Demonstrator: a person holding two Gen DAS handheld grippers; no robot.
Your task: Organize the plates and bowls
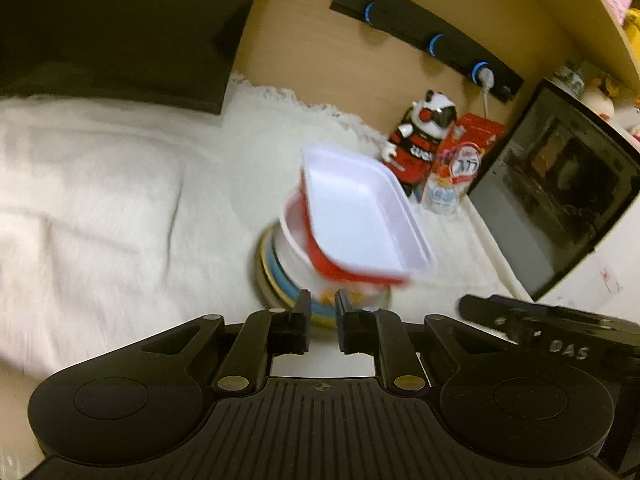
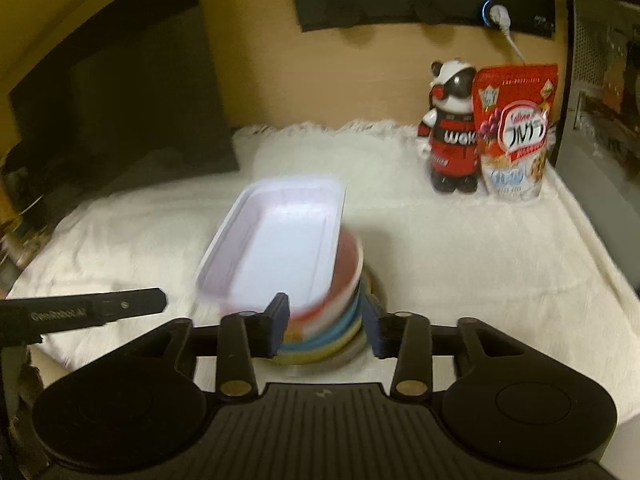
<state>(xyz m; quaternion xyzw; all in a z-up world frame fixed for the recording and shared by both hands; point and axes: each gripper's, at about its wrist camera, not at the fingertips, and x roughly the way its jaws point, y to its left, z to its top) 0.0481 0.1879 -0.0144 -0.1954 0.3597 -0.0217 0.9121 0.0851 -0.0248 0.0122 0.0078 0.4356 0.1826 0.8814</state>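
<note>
Plates and bowls [image 2: 340,320] sit stacked mid-desk [image 2: 480,260], a white foam tray [image 2: 280,240] tilted on top. It looks light and crushable; I would take its rim. My left gripper [image 1: 323,308] is narrow and empty, my right gripper [image 2: 325,320] wider, straddling the stack's edge.

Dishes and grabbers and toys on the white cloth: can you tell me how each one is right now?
white tray: tilted on top of the stack
red bowl: nested in the stack, under the tray
plates: stacked flat at the bottom
left gripper: open a little, empty
right gripper: open, empty
panda figure: upright
cereal bag: upright
plug: plugged in
</note>
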